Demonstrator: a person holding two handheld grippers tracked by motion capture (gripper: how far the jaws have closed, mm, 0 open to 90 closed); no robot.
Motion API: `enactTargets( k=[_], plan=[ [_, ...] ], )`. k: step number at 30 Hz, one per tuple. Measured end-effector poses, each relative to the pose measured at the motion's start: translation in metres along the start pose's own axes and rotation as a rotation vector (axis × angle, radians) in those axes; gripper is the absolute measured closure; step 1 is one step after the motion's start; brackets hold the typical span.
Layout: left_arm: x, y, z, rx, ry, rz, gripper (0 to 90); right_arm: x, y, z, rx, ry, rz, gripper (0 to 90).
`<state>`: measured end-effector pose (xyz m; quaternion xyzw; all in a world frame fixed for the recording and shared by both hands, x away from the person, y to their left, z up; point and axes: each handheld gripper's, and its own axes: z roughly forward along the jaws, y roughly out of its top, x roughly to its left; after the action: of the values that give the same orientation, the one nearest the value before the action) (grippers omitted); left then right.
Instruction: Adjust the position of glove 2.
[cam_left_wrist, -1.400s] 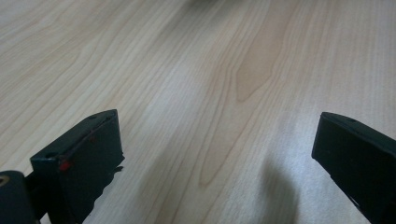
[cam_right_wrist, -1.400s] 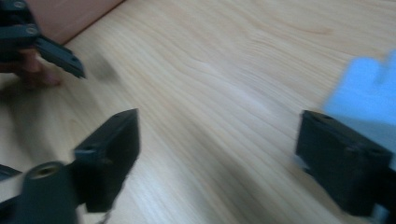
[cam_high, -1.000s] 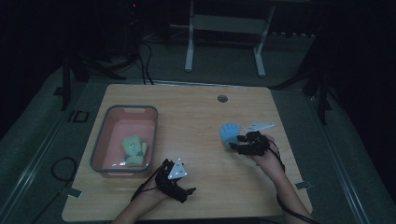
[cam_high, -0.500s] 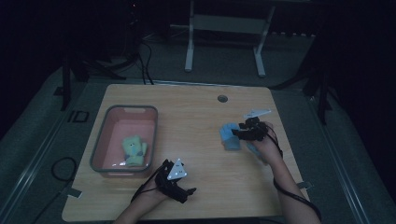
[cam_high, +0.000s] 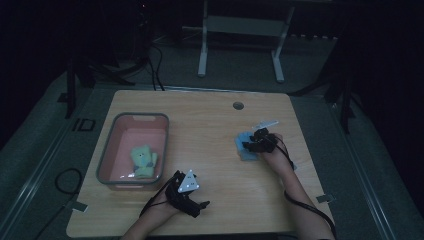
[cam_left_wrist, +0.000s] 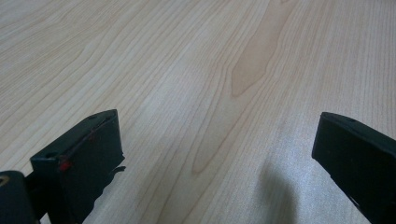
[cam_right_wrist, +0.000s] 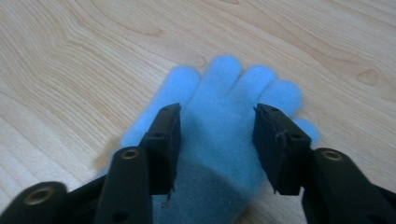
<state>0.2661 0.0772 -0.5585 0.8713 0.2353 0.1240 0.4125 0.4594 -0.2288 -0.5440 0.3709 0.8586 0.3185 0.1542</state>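
Note:
A light blue glove (cam_right_wrist: 229, 116) lies flat on the wooden table (cam_high: 210, 130), right of the middle, its fingers pointing away from my right gripper (cam_right_wrist: 217, 140). That gripper is lowered over the glove (cam_high: 245, 149) with a jaw on either side of the palm. The jaws have just been closing, and the palm lies between them; they stand apart, not squeezing it. My left gripper (cam_high: 199, 206) rests near the front edge of the table with a grey three-cornered plate on top. Its jaws (cam_left_wrist: 219, 140) stand wide open over bare wood.
A grey-rimmed bin with a pink inside (cam_high: 107, 150) stands at the left of the table, with a green plush toy (cam_high: 143, 160) lying in it. A round cable hole (cam_high: 238, 105) sits near the far edge. A metal stand (cam_high: 240, 30) is on the floor beyond.
My right gripper has moved forward and down over the blue glove, and its jaws now straddle the palm. The left gripper has stayed where it was.

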Motion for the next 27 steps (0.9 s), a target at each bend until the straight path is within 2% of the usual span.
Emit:
enactTargets(
  k=[2,6,9,11,14,16,20,27],
  plan=[
    [0.0,0.0,0.0,0.001,0.0,0.003,2.1,0.002,-0.001,0.0,-0.004,-0.013,-0.012,56.7],
    [0.0,0.0,0.0,0.001,-0.001,0.001,2.1,0.008,-0.003,0.0,-0.02,-0.041,-0.015,74.6],
    [0.0,0.0,0.0,0.003,-0.001,0.003,2.1,0.013,-0.003,0.0,-0.027,-0.045,0.008,81.8],
    [0.0,0.0,0.0,0.002,-0.002,0.003,2.1,0.014,-0.003,0.0,-0.03,-0.043,0.049,83.2],
    [0.0,0.0,0.0,0.002,-0.003,0.001,2.1,0.016,-0.001,-0.005,-0.043,-0.033,0.084,83.9],
    [0.0,0.0,0.0,0.003,0.018,0.001,2.1,0.021,0.0,-0.01,-0.052,-0.029,0.086,84.0],
    [0.001,0.0,-0.001,-0.005,0.01,-0.006,2.1,0.031,0.003,-0.021,-0.062,-0.019,0.101,84.1],
    [0.0,0.0,0.001,0.008,0.012,0.01,2.1,0.058,0.012,-0.047,-0.095,0.002,0.079,84.1]
  ],
)
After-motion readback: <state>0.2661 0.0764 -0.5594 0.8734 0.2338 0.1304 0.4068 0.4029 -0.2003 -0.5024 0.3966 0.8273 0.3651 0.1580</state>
